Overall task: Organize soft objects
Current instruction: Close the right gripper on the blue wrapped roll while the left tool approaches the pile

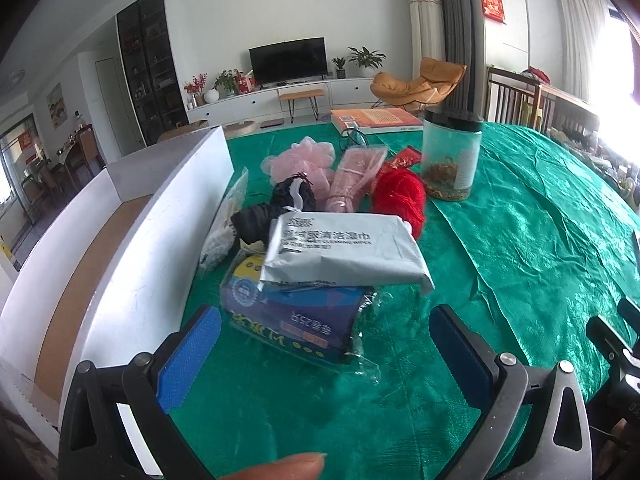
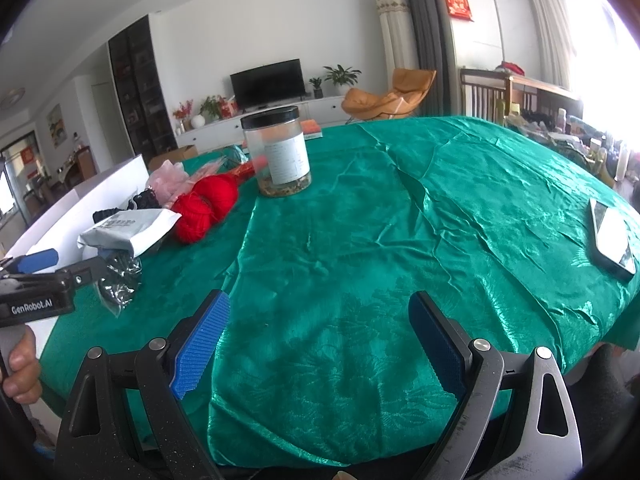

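A pile of soft things lies on the green tablecloth (image 1: 520,232). A grey pack of wet wipes (image 1: 344,252) rests on a blue plastic-wrapped pack (image 1: 292,320). Behind them are a black cloth (image 1: 280,204), a pink mesh puff (image 1: 300,160), a pink wrapped item (image 1: 352,180) and red yarn (image 1: 400,196). My left gripper (image 1: 324,344) stands open just in front of the blue pack, touching nothing. My right gripper (image 2: 318,332) is open over bare cloth, well right of the wipes pack (image 2: 128,228) and red yarn (image 2: 204,204).
An open white cardboard box (image 1: 132,240) stands left of the pile. A clear jar with a black lid (image 1: 452,156) and a book (image 1: 376,118) stand behind it. A phone (image 2: 610,236) lies at the table's right side. A hand (image 2: 20,372) holds the left gripper.
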